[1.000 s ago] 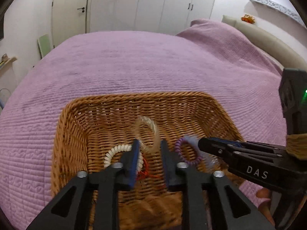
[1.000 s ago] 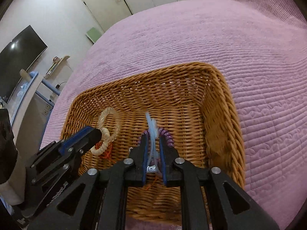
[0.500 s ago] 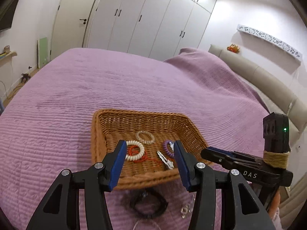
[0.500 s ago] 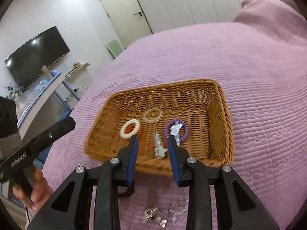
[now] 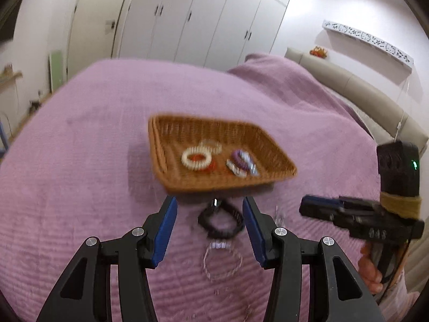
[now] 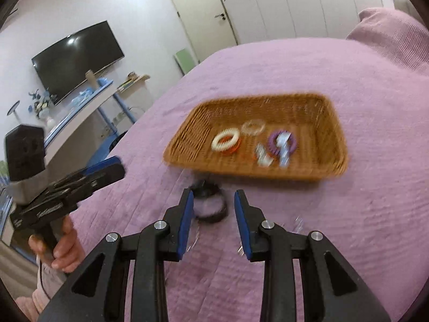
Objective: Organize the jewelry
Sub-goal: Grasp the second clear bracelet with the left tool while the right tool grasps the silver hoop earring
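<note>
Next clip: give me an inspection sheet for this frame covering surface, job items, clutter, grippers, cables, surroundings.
Surface: purple quilted bedspread; frames motion-blurred.
Job's things: wicker basket holds a white coil ring over something orange, a clear ring, a purple coil ring and pale clips. Outside the basket, in front of it: black bracelet and thin chain bracelet.
Clutter: small silvery bits on the bedspread, too blurred to identify.
Grippers: left hand-held gripper open, empty, black bracelet between its fingers in view; right hand-held gripper open, empty.
Cables: nothing seen on the bed.
Surroundings: white wardrobes, wall television, beige headboard.
</note>
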`<state>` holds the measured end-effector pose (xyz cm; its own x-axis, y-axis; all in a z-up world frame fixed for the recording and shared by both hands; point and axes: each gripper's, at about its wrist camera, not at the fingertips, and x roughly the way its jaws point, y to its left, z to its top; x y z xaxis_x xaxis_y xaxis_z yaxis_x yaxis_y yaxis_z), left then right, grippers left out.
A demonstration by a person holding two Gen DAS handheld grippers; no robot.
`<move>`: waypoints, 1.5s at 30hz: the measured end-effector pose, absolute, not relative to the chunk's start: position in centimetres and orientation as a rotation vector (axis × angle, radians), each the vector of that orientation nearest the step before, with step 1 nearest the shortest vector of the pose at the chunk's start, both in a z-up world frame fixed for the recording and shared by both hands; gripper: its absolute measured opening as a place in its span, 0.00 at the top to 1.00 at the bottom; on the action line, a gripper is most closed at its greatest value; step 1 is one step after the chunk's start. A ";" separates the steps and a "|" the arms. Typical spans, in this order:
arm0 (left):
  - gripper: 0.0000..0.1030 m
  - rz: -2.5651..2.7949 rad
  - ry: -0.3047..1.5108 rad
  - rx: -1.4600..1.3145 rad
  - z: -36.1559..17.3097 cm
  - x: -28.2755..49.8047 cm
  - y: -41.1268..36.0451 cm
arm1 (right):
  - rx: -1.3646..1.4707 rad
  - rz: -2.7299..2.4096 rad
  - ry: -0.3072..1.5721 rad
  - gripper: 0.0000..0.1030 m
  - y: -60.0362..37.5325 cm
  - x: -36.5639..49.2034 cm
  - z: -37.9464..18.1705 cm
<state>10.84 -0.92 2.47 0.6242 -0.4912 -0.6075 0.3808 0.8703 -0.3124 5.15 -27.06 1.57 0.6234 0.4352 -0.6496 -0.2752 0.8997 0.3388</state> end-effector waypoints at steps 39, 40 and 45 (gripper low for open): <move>0.65 -0.507 0.963 0.075 -6.7 13.3 -5.6 | 0.036 0.194 0.916 0.84 -14.6 -2.5 -8.2; 0.67 -0.504 0.963 0.077 -6.7 13.3 -5.6 | 0.035 0.195 0.914 0.87 -14.8 -2.7 -8.2; 0.83 -0.511 0.961 0.088 -6.6 13.0 -5.5 | 0.027 0.205 0.909 0.88 -15.2 -3.5 -8.2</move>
